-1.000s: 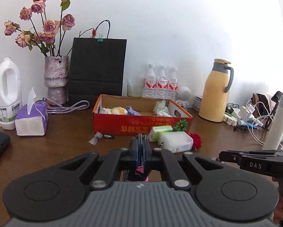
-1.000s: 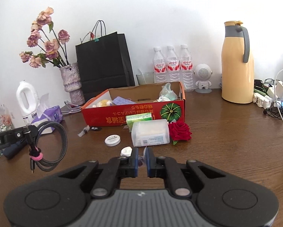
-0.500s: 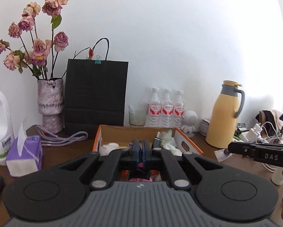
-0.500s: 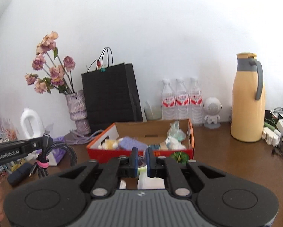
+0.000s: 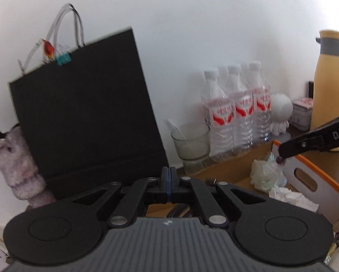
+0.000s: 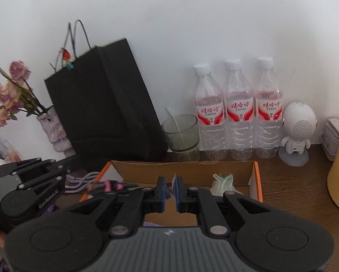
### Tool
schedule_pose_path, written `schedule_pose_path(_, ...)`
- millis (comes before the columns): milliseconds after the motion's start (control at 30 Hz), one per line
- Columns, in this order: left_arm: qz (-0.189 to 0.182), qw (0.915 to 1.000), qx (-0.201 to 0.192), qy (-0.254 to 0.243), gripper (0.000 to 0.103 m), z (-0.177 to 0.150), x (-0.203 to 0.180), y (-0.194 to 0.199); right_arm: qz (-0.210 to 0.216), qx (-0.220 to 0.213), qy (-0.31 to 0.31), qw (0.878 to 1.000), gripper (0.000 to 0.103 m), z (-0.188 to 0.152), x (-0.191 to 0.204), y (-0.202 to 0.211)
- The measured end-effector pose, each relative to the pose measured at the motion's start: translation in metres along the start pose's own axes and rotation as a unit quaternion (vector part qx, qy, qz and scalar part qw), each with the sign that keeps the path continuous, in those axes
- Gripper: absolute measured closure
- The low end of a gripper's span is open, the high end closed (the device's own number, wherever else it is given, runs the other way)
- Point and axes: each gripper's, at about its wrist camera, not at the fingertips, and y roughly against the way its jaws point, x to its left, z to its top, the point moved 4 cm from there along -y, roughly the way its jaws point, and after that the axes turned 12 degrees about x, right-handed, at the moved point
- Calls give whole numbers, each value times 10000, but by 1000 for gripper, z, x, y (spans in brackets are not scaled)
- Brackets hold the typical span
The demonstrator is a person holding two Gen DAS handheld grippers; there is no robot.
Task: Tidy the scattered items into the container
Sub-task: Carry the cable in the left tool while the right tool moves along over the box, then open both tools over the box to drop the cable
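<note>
The left tool [image 5: 168, 171] has its blue pads pressed flat together. Dark strands show just beneath them, but I cannot tell whether anything is pinched. In the right wrist view a dark braided cable [image 6: 124, 186] with a pink tie lies at the near left corner of the cardboard box [image 6: 180, 170], off that tool's tips.

The right tool [image 6: 170, 181] is nearly closed, with only a narrow slit between its pads. It pinches a small item [image 5: 280, 159], seen from the left wrist view as a dark bit at its tip, above the box's inside.

The box, with its orange rim, sits directly ahead of and below both tools on the brown tabletop [image 6: 294, 181]. Inside it, ahead and right of the right tool, are a crumpled pale green bag [image 6: 223, 180] and some white crumpled tissue [image 5: 289, 197].

Beyond the box, against the white wall:
- A black paper bag [image 6: 101, 104] stands ahead and left.
- A glass [image 6: 180, 133] holding a white spoon is straight ahead.
- Three water bottles [image 6: 239, 113] are ahead and right.
- A white robot-shaped speaker [image 6: 298, 131] stands further right, then a yellow thermos [image 5: 330, 79].
- A vase of dried roses [image 6: 56, 133] is at the far left.
</note>
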Motion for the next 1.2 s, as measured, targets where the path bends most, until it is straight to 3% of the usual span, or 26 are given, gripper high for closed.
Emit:
schedule_pose_path(200,-262,9975,650,-123,101,-19,-7,-52,-301,716,46,9970,95,2,-17,-67)
schedule_pose_path(333,-335,9958,842,127,97,-21,2,-60,-65,1250,-165,9920,89,-3,-27,-96)
schedule_pose_path(367,-394,9951,883,204,92,-21,4,-62,8,1322,-161,9911,82,-5,-26,-100)
schedule_pose_path(400,-449,9941,941,292,78,-22,6,-62,1,1374,-180,9904,75,-7,-25,-102)
schedule_pose_path(433,-488,9931,988,390,66,-23,8,-63,-112,1380,-202,9902,61,-7,-25,-102)
schedule_pose_path(467,-517,9927,978,485,49,-23,10,-61,-237,1333,-230,9905,56,-8,-25,-98)
schedule_pose_path(533,-558,9921,971,559,44,-25,13,-53,-305,1276,-271,9910,56,-8,-25,-87)
schedule_pose_path(600,-463,9908,1067,697,22,-29,15,-44,-287,1253,-325,9912,55,-7,-26,-73)
schedule_pose_path(633,-411,9895,1140,789,17,-30,15,-39,-329,1255,-339,9910,54,-6,-25,-65)
schedule_pose_path(700,-255,9863,1282,1004,0,-33,16,-28,-477,1287,-325,9900,45,-5,-21,-48)
schedule_pose_path(767,-121,9836,1369,1167,0,-36,14,-12,-589,1326,-186,9892,30,-11,-15,-30)
schedule_pose_path(800,-74,9820,1428,1238,0,-38,14,-4,-685,1321,-66,9888,28,-14,-11,-19)
schedule_pose_path(933,2,9756,1512,1589,0,-48,7,31,-881,1119,-86,9898,22,-33,-9,19)
schedule_pose_path(1033,-38,9762,1202,1804,0,-58,-2,64,-684,830,-186,9940,22,-54,-5,46)
schedule_pose_path(1100,166,9784,902,1852,0,-66,-9,89,-664,310,-168,9972,22,-71,1,68)
schedule_pose_path(1200,487,9811,67,1872,0,-83,-25,133,-819,-964,8,9920,21,-106,12,104)
